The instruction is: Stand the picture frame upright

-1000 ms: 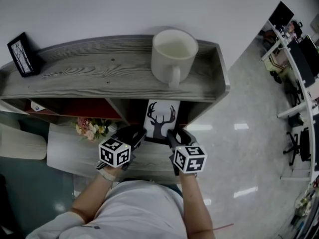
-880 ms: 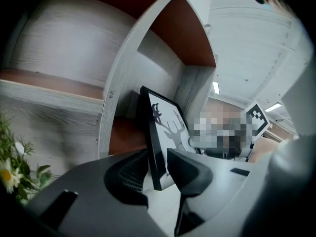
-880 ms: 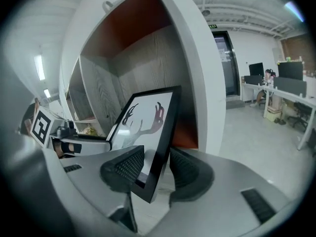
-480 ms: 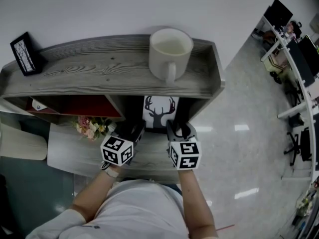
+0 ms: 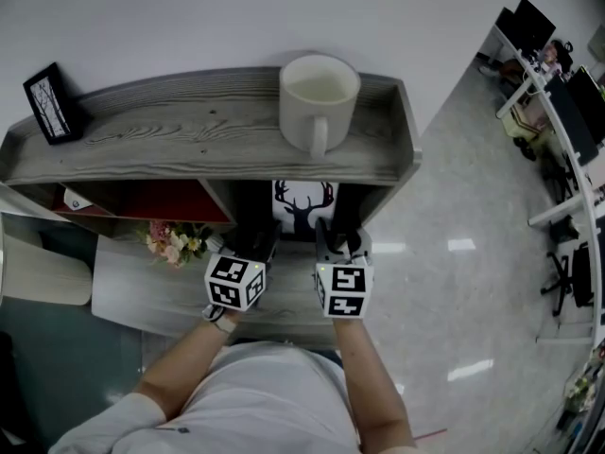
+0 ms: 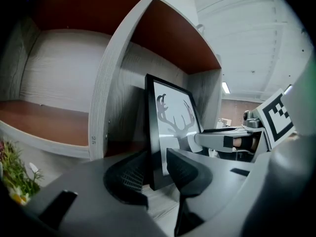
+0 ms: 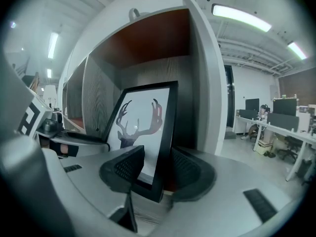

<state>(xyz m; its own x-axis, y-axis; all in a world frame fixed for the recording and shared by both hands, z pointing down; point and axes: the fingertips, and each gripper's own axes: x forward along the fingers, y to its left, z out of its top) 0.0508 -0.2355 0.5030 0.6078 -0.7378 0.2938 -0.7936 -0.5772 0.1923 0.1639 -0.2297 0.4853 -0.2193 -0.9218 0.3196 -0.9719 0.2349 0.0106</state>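
Note:
The picture frame (image 5: 304, 206), black-edged with a deer-antler print, stands nearly upright in the shelf's lower right cubby, leaning back a little. My left gripper (image 5: 261, 245) holds its left edge low down. In the left gripper view the frame's edge (image 6: 152, 132) runs between the two pads, which press on it, at the left gripper (image 6: 154, 171). My right gripper (image 5: 335, 241) is shut on the frame's right edge. In the right gripper view the frame (image 7: 140, 122) sits between the pads of the right gripper (image 7: 159, 171). The frame's bottom rests on the wooden desk surface.
A grey wooden shelf (image 5: 189, 130) carries a large white mug (image 5: 317, 97) above the cubby and a small black frame (image 5: 47, 102) at its far left. Flowers (image 5: 175, 242) lie on the desk left of my left gripper. The cubby's divider (image 6: 106, 98) stands close to the frame's left.
Both grippers have moved forward and closer together with the frame, which now stands steeper and deeper in the cubby. The left jaws have narrowed onto the frame's edge.

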